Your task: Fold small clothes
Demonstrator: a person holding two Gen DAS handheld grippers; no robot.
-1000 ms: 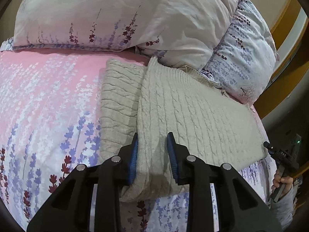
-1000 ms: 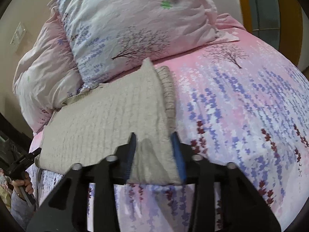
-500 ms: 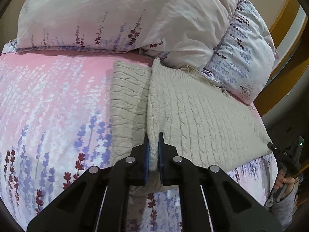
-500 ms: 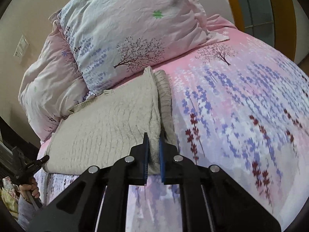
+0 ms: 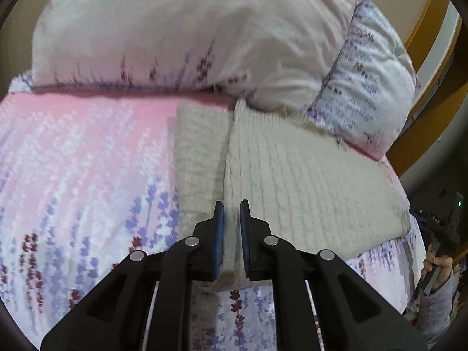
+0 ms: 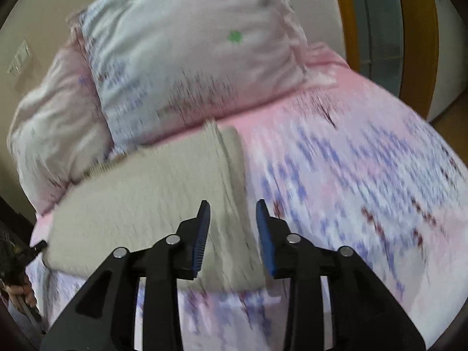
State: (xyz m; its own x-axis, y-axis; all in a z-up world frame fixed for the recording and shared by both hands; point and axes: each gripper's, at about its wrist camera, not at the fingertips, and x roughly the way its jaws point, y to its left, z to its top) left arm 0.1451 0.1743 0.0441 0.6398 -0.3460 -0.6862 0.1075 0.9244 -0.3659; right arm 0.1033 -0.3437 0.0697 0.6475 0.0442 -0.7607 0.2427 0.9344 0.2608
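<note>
Pinching the folded edge of the beige knit sweater (image 5: 307, 181), the left gripper (image 5: 232, 213) is pressed together; the right gripper (image 6: 233, 213) is spread over the sweater's corner.

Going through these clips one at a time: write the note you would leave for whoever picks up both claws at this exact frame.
Left claw: shut on the near edge of the beige knit sweater, fabric pinched between the blue pads.
Right claw: open, jaws apart over the sweater's near right corner, gripping nothing.
Sweater: lies on the pink floral bedspread, its far end against the pillows. One side panel is already folded in over the body; a raised fold ridge runs away from the left claw.
Left to do: probably regrip with the right claw, complete the remaining folds, and flatten. Both views are motion-blurred, so check the grip first.
</note>
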